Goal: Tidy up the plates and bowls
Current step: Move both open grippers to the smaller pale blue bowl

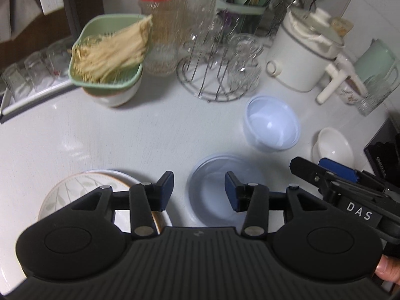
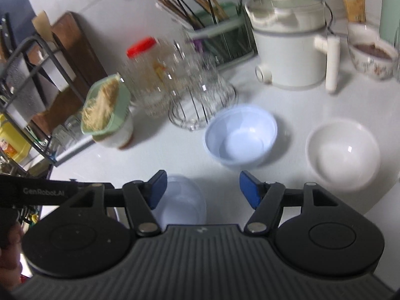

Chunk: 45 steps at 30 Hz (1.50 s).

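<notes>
On the white counter stand a pale blue bowl (image 1: 272, 125) (image 2: 241, 137), a white bowl (image 1: 333, 147) (image 2: 343, 156) to its right and a shallow pale blue dish (image 1: 215, 192) (image 2: 181, 201) nearer me. A leaf-patterned plate (image 1: 82, 190) lies at the near left. My left gripper (image 1: 198, 191) hangs open above the counter between the plate and the blue dish, nothing between its blue pads. My right gripper (image 2: 202, 190) is open too, above the counter just right of the dish, empty; its black body (image 1: 350, 187) shows at the right of the left wrist view.
At the back stand a green strainer of pale strands (image 1: 110, 55) on a bowl, a red-lidded jar (image 1: 160, 27), a wire rack with glasses (image 1: 217, 67), a utensil holder (image 2: 220, 35), a white pot (image 1: 305, 57) and a patterned bowl (image 2: 372, 57). A metal shelf (image 2: 25, 95) stands at the left.
</notes>
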### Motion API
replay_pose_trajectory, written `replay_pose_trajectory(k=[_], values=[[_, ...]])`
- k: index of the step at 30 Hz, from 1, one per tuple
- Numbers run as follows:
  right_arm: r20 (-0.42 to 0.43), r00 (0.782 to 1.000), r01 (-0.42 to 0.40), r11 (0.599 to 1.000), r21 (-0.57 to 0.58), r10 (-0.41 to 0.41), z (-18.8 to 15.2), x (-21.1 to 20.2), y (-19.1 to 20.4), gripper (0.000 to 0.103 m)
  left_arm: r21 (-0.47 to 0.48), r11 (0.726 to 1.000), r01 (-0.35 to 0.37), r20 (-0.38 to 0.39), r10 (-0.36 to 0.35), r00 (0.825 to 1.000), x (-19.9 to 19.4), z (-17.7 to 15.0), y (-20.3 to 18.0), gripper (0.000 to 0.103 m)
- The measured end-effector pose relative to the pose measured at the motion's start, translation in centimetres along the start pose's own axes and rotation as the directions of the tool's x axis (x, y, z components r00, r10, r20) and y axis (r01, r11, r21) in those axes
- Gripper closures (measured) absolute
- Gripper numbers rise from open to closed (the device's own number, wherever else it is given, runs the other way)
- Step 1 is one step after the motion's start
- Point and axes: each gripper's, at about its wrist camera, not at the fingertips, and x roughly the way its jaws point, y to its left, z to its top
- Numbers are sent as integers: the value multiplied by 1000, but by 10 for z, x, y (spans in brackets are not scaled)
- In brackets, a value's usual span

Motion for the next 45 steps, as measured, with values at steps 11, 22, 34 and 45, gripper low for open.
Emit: replay_pose_trajectory(k=[11,22,34,45], values=[[84,996,-22,999,-37,25,21,-40,7,36,46,998,48,81,-52,995,-41,6,-20,47],[123,992,5,998,-63,3,25,-59,2,36,72,994,79,107,-86,991,-50,5,-28,41],[130,989,76,995,-62,-67,28,-67,-20,36,133,987,86,124,-103,987,-43,9,-57,32],[110,988,111,993,-29,-107,29,-64,-48,9,132,990,56,62,-65,996,-13,9,-71,17]])
